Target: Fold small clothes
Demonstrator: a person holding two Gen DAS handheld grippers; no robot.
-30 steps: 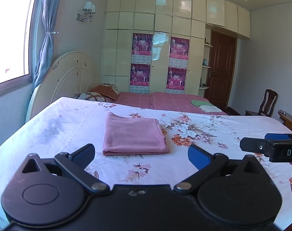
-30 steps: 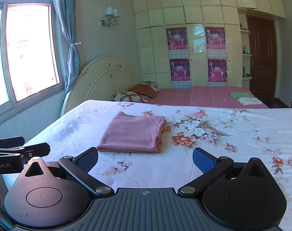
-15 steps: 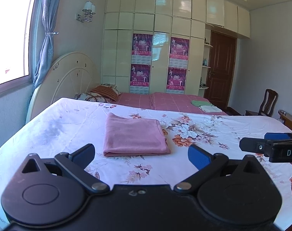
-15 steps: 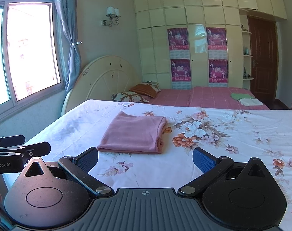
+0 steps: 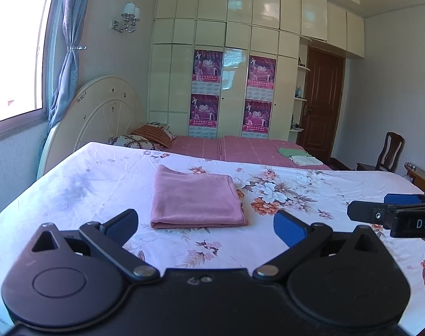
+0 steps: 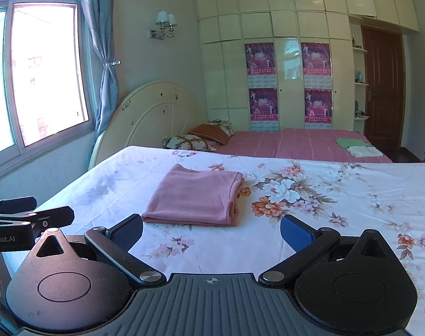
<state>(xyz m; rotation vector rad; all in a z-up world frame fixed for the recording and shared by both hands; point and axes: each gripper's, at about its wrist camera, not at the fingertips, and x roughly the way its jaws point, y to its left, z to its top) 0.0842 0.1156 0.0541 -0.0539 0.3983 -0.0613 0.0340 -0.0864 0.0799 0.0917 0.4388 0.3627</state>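
left gripper: jaws spread wide, holding and touching nothing | right gripper: jaws spread wide, empty | folded pink knit garment: flat on white floral bedsheet, ahead of both grippers, apart from them

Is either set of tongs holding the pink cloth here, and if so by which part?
Nothing is held. Left tongs and right tongs are both open, short of the folded pink cloth, which lies flat on the floral sheet.
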